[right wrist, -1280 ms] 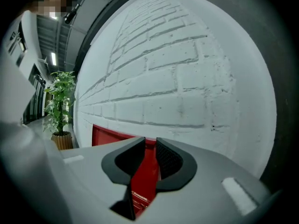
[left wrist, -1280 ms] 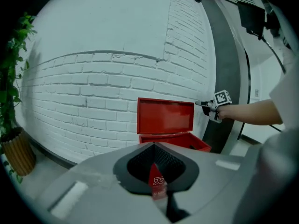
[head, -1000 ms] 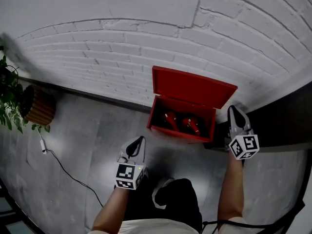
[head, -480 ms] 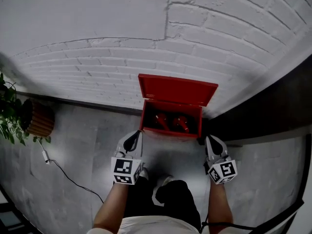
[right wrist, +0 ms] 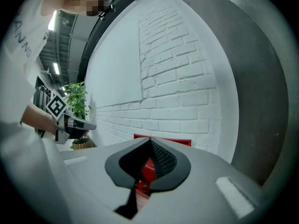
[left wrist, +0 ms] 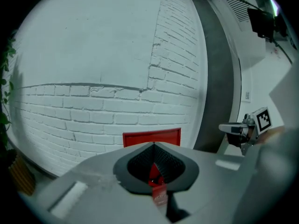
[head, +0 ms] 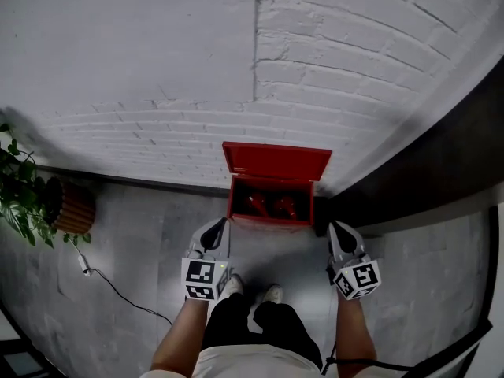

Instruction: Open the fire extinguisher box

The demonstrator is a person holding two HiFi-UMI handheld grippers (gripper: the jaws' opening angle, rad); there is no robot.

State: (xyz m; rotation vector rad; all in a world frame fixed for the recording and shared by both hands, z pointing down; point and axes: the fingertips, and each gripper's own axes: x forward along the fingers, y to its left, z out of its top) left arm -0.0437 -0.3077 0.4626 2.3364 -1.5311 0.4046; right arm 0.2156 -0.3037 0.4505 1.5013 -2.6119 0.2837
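Two extinguishers [head: 257,205] in one open red box [head: 276,162]

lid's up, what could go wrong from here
1. The lid stands raised against the brick wall with neither gripper on it; unlatched, it might drop shut.
2. The left gripper and right gripper are both shut and clear of the fire extinguisher box, so catching the lid would likely be slow.
3. A cable lies on the floor at left; a sidestep could snag it.
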